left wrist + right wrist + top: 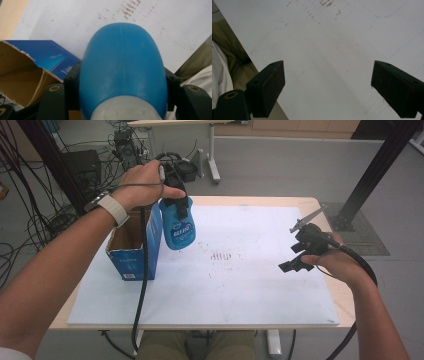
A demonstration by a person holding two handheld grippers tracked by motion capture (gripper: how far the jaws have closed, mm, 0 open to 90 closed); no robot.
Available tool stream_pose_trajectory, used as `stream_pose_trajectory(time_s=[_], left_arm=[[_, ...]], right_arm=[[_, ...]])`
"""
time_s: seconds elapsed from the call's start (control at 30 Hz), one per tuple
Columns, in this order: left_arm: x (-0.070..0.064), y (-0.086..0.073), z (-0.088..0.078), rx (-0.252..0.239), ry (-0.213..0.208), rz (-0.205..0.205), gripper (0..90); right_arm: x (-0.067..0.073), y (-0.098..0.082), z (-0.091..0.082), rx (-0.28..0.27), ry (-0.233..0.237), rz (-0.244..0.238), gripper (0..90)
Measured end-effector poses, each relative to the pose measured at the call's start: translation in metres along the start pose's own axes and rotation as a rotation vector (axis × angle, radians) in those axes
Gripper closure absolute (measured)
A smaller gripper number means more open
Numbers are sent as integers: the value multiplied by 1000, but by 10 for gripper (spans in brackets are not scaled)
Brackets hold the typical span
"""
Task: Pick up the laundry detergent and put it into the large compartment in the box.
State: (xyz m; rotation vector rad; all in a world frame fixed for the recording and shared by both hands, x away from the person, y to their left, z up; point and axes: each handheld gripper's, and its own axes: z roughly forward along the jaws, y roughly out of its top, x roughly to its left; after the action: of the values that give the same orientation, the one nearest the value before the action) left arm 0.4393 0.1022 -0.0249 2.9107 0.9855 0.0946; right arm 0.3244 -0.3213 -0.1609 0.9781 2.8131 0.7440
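Blue bottle (178, 231) hangs clamped in our left tool (176, 205) above the bench (260, 200), beside the open carton (131, 251), probably clear of its rim; we keep it upright. Right tool (300, 257) rests apart, empty.

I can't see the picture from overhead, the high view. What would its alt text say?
A person's left hand lifts a blue bottle clamped in handheld tongs, in the air beside an open blue cardboard box at the left of a white-covered table. The right hand holds a second pair of tongs open and empty above the table's right side.
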Motion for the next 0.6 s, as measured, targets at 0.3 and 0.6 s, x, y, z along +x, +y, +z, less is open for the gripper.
stream_pose_trajectory(time_s=[0.3,0.6], left_arm=[[5,-3,-19,21,25,-109,378],[8,-7,-34,7,33,-248,378]], right_arm=[[0,3,0,-6,-3,-8,120],[0,4,-1,-20,-2,-24,120]])
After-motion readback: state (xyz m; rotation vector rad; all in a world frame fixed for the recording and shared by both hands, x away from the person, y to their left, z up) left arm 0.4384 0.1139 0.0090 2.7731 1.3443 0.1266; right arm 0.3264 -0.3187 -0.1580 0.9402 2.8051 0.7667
